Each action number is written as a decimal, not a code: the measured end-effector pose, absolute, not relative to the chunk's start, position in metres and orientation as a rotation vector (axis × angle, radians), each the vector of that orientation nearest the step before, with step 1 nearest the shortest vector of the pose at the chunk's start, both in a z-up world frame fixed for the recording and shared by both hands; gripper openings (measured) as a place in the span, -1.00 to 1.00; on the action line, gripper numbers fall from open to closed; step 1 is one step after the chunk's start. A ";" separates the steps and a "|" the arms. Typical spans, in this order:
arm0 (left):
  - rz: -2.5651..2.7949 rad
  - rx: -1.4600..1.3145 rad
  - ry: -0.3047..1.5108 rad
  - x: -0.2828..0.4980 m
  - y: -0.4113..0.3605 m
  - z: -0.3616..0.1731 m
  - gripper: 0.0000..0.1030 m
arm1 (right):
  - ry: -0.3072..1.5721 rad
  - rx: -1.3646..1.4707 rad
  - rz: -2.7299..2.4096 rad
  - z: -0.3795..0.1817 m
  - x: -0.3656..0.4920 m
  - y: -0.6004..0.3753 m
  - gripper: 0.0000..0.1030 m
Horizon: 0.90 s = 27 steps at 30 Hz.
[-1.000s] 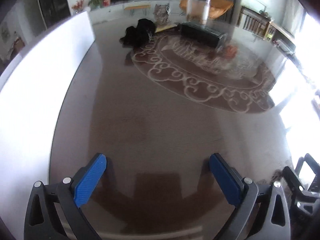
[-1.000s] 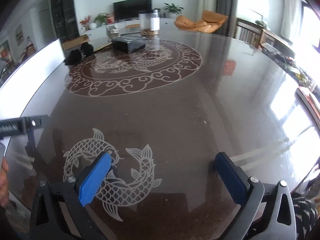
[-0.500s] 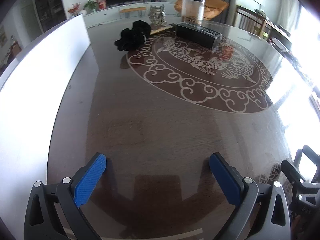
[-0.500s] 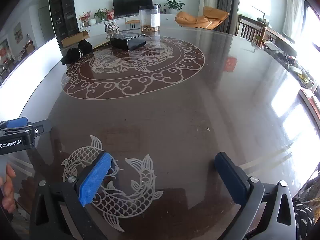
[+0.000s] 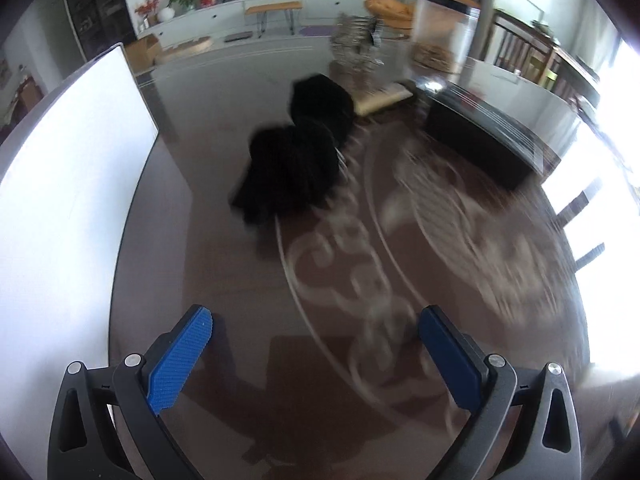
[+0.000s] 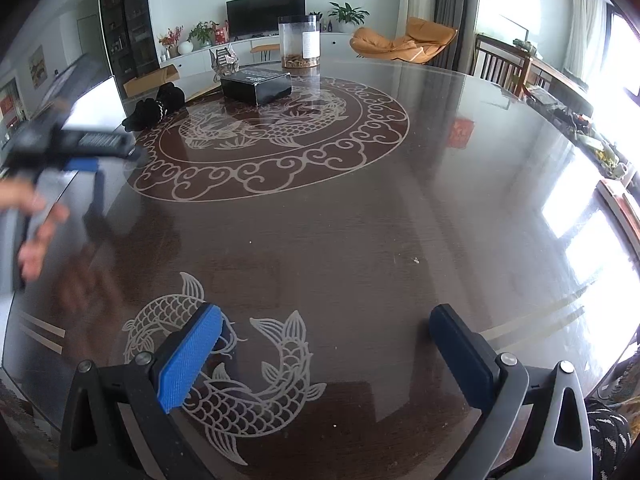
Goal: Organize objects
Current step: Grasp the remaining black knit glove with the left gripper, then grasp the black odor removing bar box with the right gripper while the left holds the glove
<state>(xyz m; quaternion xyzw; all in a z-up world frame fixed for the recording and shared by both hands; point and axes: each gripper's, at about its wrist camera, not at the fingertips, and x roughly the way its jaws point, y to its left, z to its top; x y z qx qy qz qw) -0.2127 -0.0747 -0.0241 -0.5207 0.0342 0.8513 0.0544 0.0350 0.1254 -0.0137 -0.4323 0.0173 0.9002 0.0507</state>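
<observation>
A pair of black fuzzy gloves (image 5: 304, 152) lies on the dark round table (image 5: 224, 272), ahead of my open left gripper (image 5: 316, 340), which holds nothing. To their right stand a black box (image 5: 480, 140), a silvery crumpled object (image 5: 356, 48) on a tan board and a clear jar (image 5: 444, 28). The right wrist view shows the same gloves (image 6: 158, 106), black box (image 6: 256, 86) and jar (image 6: 300, 42) far across the table. My right gripper (image 6: 326, 356) is open and empty over a fish inlay (image 6: 240, 384). The left gripper (image 6: 68, 148) appears blurred at the left, held by a hand (image 6: 32, 232).
A white panel (image 5: 60, 200) runs along the table's left edge. A large ornamental inlay (image 6: 272, 136) covers the table's centre. Behind the table are a TV (image 6: 266, 14), plants, an orange chair (image 6: 404, 44) and wooden chairs. Bright windows are at the right.
My left gripper has moved forward toward the gloves, which now look much larger; that view is motion-blurred. The right gripper has hardly moved. Both stay open.
</observation>
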 end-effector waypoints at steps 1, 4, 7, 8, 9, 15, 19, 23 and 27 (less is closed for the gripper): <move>2.589 -1.592 0.098 -0.221 -0.076 -0.024 1.00 | 0.052 -1.312 2.742 -0.014 0.036 0.125 1.00; 2.589 -1.607 0.095 -0.243 -0.077 -0.024 1.00 | 0.051 -1.299 2.748 -0.014 0.038 0.126 1.00; 2.561 -1.623 0.111 -0.261 -0.076 -0.023 1.00 | 0.051 -1.297 2.749 -0.014 0.038 0.126 1.00; 2.548 -1.637 0.115 -0.266 -0.075 -0.023 1.00 | 0.052 -1.295 2.751 -0.014 0.039 0.126 1.00; 2.531 -1.657 0.122 -0.271 -0.073 -0.022 1.00 | 0.052 -1.289 2.752 -0.014 0.040 0.126 1.00; 2.517 -1.638 0.210 -0.299 -0.063 -0.020 0.98 | 0.054 -1.274 2.754 -0.013 0.042 0.126 1.00; 2.604 -1.569 0.109 -0.298 -0.072 -0.011 -0.29 | 0.053 -1.272 2.756 -0.013 0.042 0.127 1.00; 2.658 -1.504 0.078 -0.264 -0.075 -0.012 -0.30 | 0.053 -1.263 2.760 -0.012 0.043 0.128 1.00; 2.701 -1.448 0.061 -0.194 -0.071 -0.013 -0.29 | 0.054 -1.252 2.759 -0.012 0.043 0.127 1.00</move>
